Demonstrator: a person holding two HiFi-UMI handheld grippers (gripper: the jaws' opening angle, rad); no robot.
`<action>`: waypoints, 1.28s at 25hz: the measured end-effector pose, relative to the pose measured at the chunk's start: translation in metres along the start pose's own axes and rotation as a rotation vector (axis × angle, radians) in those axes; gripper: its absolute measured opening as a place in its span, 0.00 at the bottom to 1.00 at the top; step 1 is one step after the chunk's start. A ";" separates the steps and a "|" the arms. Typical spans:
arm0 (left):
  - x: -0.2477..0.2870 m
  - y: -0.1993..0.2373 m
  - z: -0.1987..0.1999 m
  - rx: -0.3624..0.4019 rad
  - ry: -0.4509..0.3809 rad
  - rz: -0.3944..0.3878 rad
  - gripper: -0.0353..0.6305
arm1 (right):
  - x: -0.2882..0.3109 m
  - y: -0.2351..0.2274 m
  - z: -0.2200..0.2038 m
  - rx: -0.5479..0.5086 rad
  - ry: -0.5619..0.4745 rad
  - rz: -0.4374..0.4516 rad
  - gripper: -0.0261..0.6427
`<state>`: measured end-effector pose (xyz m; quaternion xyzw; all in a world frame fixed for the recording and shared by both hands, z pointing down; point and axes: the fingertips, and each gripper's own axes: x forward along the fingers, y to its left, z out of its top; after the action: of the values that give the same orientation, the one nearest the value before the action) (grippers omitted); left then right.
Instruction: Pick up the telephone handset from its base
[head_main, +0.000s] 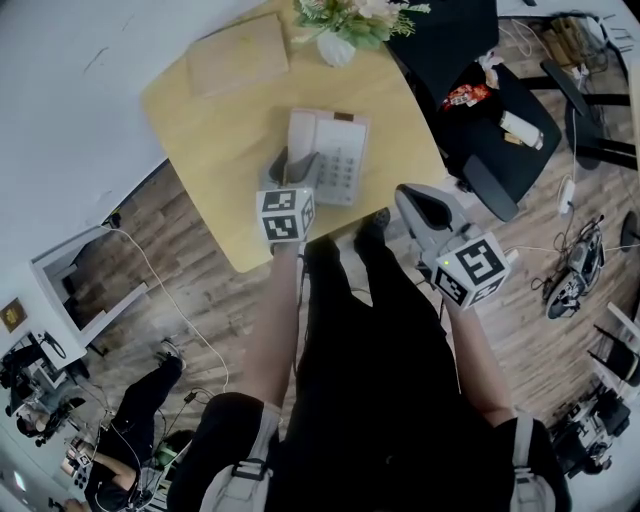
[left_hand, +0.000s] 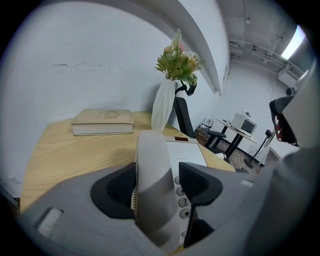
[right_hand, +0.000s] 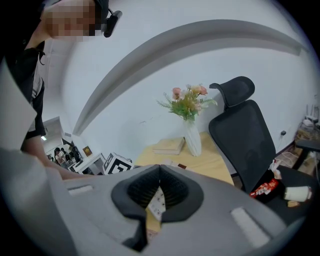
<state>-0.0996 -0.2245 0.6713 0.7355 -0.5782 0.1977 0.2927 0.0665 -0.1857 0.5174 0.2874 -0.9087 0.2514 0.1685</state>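
Note:
A light grey telephone base (head_main: 342, 165) (left_hand: 190, 150) with a keypad sits on the wooden table (head_main: 200, 125). Its handset (head_main: 302, 132) (left_hand: 152, 150) lies in the cradle on the base's left side. My left gripper (head_main: 297, 162) (left_hand: 156, 171) stands open and straddles the handset's near end, one pad on each side. The right pad is clear of the handset, with keypad showing in the gap. My right gripper (head_main: 407, 197) (right_hand: 160, 169) hangs off the table's near right edge with its tips together and nothing in it. The phone shows small behind it in the right gripper view.
A closed book (head_main: 238, 55) (left_hand: 102, 121) lies at the table's far left. A white vase of flowers (head_main: 338, 45) (left_hand: 163, 105) (right_hand: 192, 140) stands behind the phone. A black office chair (head_main: 490, 110) (right_hand: 245, 135) with a snack packet (head_main: 465, 95) is to the right. Cables run across the floor.

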 end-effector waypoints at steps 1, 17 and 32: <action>0.002 0.000 -0.001 0.001 0.000 0.002 0.44 | 0.000 -0.001 0.000 0.000 0.001 -0.001 0.04; 0.007 0.009 -0.009 0.019 0.029 0.064 0.44 | -0.010 0.000 -0.004 0.003 0.017 -0.013 0.04; 0.004 0.008 -0.010 0.044 0.048 0.124 0.39 | -0.020 0.002 -0.006 0.007 0.000 -0.030 0.04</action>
<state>-0.1058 -0.2223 0.6835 0.6997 -0.6109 0.2455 0.2773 0.0825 -0.1723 0.5126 0.3018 -0.9033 0.2522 0.1715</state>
